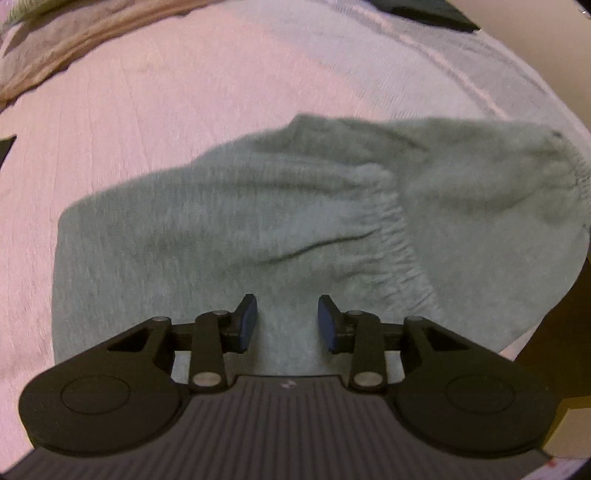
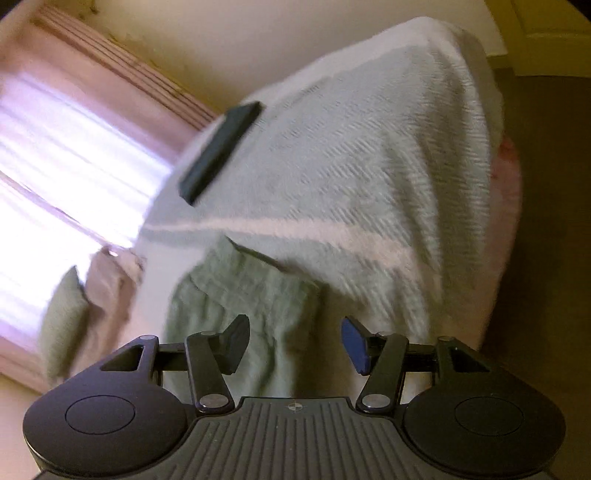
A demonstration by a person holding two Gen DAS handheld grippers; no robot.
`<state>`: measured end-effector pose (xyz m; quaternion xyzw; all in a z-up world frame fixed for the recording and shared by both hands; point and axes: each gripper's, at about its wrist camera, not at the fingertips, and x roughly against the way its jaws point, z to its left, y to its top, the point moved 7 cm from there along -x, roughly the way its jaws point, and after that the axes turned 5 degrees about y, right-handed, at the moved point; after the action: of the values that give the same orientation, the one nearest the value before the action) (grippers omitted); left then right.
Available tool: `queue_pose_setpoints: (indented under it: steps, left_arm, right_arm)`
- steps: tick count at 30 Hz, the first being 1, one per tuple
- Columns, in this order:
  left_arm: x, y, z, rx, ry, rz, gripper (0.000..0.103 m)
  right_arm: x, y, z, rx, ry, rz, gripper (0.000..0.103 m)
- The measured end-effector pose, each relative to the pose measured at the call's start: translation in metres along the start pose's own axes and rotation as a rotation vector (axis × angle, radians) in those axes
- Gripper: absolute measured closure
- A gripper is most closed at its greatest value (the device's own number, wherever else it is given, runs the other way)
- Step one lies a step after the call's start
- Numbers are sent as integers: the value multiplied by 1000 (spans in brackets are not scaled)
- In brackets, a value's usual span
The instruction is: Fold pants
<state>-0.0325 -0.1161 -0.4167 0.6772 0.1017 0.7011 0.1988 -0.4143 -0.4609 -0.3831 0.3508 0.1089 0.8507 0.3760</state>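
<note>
Sage-green pants lie folded in a broad heap on a pale bedspread. An elastic ribbed band runs down the heap's right part, and a stitched hem shows at the far right. My left gripper hovers over the near edge of the pants, open, with green cloth showing between its blue pads but nothing pinched. In the blurred, tilted right wrist view the pants sit just beyond my right gripper, which is open and holds nothing.
A dark flat rectangular object rests on the striped bedspread beyond the pants; its corner shows at the top. A brown blanket lies at the upper left. Pink curtains and a bright window stand at the left. Dark floor lies to the right.
</note>
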Motion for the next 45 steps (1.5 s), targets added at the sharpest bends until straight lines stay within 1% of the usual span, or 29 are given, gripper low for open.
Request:
queue_pose_setpoints:
  steps: [1, 3, 6, 7, 8, 10, 12, 13, 14, 15, 16, 18, 19, 20, 21, 23, 25, 26, 28, 29, 31, 33, 35, 36, 37, 41, 43, 44, 45]
  left_arm:
    - [1, 3, -1, -12, 9, -5, 72]
    - [0, 11, -6, -29, 27, -18, 72]
    - [-6, 23, -12, -36, 41, -29, 72]
    - [-11, 26, -14, -37, 42, -34, 72]
    - [-14, 31, -18, -41, 40, -42, 72]
    - [-21, 37, -22, -65, 41, -61, 71]
    - [-35, 40, -26, -89, 53, -59, 70]
    - [-43, 40, -26, -91, 57, -52, 69]
    - [-49, 41, -26, -92, 57, -53, 69]
    - [-52, 42, -26, -96, 54, -57, 69]
    - [-53, 42, -26, -103, 51, -58, 69]
    - [-50, 42, -24, -102, 45, -55, 68]
    - [-46, 42, -23, -92, 44, -50, 68]
    - [-40, 42, -21, -83, 39, -49, 69]
    - [-33, 43, -19, -74, 31, -60, 69]
    - [-17, 42, -13, -55, 16, -90, 69]
    - [-10, 40, -6, -28, 6, -104, 69]
    - [-12, 39, -3, -17, 6, -102, 69]
    - [-29, 36, -1, -12, 30, -64, 69]
    - [-42, 36, 0, -2, 40, -41, 69]
    - [-51, 40, -1, 24, 41, -21, 69]
    - [-41, 44, -3, 29, 2, -31, 69]
    - [-22, 40, 1, 41, -28, -46, 68]
    - [-14, 36, 4, 43, -34, -48, 65]
    - [-5, 29, 11, 45, -32, -47, 65]
    - [24, -14, 58, 89, 23, -28, 61]
    - [33, -34, 87, 146, 53, -7, 52]
    - [37, -45, 104, 190, 60, 4, 49]
    - [38, -54, 120, 230, 63, 8, 44]
  right_arm:
    - [1, 4, 5, 36, -7, -29, 62]
    - [2, 11, 28, 177, -12, -74, 63]
    - [-8, 15, 79, 427, 20, -102, 64]
    - [-18, 15, 95, 513, 26, -104, 64]
    - [-28, 15, 106, 571, 28, -103, 64]
    - [-58, 12, 116, 662, 1, -71, 64]
    - [-99, 3, 103, 747, -103, 8, 64]
    - [-117, -2, 91, 762, -137, 54, 64]
    - [-133, -6, 76, 738, -149, 103, 63]
    - [-141, -4, 67, 705, -129, 102, 59]
    - [-143, -2, 64, 700, -120, 101, 58]
    - [-142, 6, 67, 692, -118, 134, 58]
    - [-136, 10, 71, 674, -115, 142, 58]
    - [-130, 15, 77, 651, -101, 129, 58]
    - [-113, 18, 85, 639, -76, 101, 58]
    - [-79, 20, 98, 656, -42, 48, 58]
    - [-54, 12, 99, 659, -35, 60, 58]
    - [-49, 5, 93, 640, -47, 91, 58]
    - [-59, -11, 69, 576, -96, 173, 58]
    - [-65, -15, 60, 559, -113, 174, 58]
    - [-67, -13, 62, 545, -117, 162, 58]
    - [-54, -7, 72, 513, -112, 136, 57]
    - [-32, -8, 72, 444, -102, 121, 55]
    - [-23, -11, 68, 405, -103, 123, 54]
    - [-15, -16, 62, 367, -108, 130, 54]
    - [12, -40, 36, 273, -180, 208, 53]
    - [22, -48, 25, 224, -200, 241, 53]
    - [26, -52, 20, 194, -210, 256, 53]
    - [29, -53, 16, 171, -217, 264, 53]
